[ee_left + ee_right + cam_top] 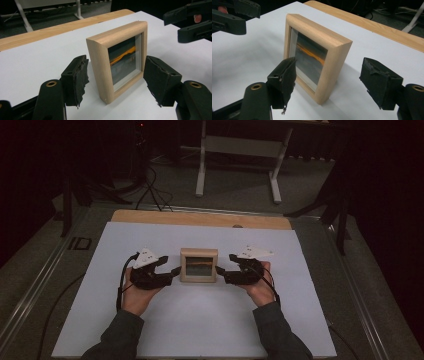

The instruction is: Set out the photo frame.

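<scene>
Two grippers sit in your hands, one on each side of a small wooden picture frame [199, 265]. It stands upright on its bottom edge near the middle of the white sheet [100, 270] that covers the table [200, 218], and its glass front faces you.

Your left gripper [176, 271] points at the left side of the wooden picture frame. From the left gripper view, its jaws stand open — one pad on each side of the near edge of the frame, and neither pad presses on the wood. The pad in front of the glass sits very close to the front rim; I cannot tell if it touches.

Your right gripper [218, 270] points at the right side of the frame. Its jaws are open wide too. From the right gripper view, one pad hangs in front of the glass and the other pad stands well off behind the back — the frame is between them, but they do not grip it.

Inside the frame you can see a dark picture with an orange stripe [122, 53] across it.
</scene>
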A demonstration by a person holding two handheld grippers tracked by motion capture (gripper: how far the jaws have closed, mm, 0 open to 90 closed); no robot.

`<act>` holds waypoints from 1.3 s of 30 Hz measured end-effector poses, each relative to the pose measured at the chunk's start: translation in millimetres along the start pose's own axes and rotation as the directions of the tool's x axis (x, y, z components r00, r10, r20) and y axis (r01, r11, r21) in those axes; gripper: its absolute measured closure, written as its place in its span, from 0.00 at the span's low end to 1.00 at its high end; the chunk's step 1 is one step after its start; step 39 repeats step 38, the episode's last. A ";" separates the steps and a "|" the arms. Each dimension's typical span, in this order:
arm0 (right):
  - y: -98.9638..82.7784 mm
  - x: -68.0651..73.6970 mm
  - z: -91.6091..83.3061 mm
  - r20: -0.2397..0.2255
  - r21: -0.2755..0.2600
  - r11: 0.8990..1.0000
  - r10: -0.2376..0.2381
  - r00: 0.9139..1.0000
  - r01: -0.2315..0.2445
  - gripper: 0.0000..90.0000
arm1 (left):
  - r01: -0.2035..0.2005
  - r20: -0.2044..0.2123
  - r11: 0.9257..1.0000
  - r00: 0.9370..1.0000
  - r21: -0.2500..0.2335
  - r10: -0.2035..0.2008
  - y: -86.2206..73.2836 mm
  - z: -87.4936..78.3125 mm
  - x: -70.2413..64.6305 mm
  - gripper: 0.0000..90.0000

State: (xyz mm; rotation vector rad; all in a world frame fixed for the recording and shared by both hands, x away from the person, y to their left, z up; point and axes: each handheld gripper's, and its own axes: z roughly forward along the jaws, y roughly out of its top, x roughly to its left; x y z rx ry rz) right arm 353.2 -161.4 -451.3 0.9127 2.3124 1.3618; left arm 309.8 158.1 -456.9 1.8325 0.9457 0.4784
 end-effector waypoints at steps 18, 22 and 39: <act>-36.7 -10.2 -50.7 0.035 -0.074 0.996 -0.037 0.999 0.039 0.32 | -0.018 0.021 1.000 1.000 -0.021 0.018 -25.3 -46.9 7.0 0.40; -44.5 -13.6 -60.4 0.046 -0.085 0.996 -0.038 0.998 0.042 0.32 | -0.026 0.015 0.999 1.000 -0.022 0.027 -34.6 -55.2 9.1 0.40; -80.7 -23.4 -102.0 0.088 -0.135 0.991 -0.012 0.996 0.024 0.34 | -0.007 -0.048 1.000 0.999 -0.005 0.006 -67.0 -74.9 12.6 0.40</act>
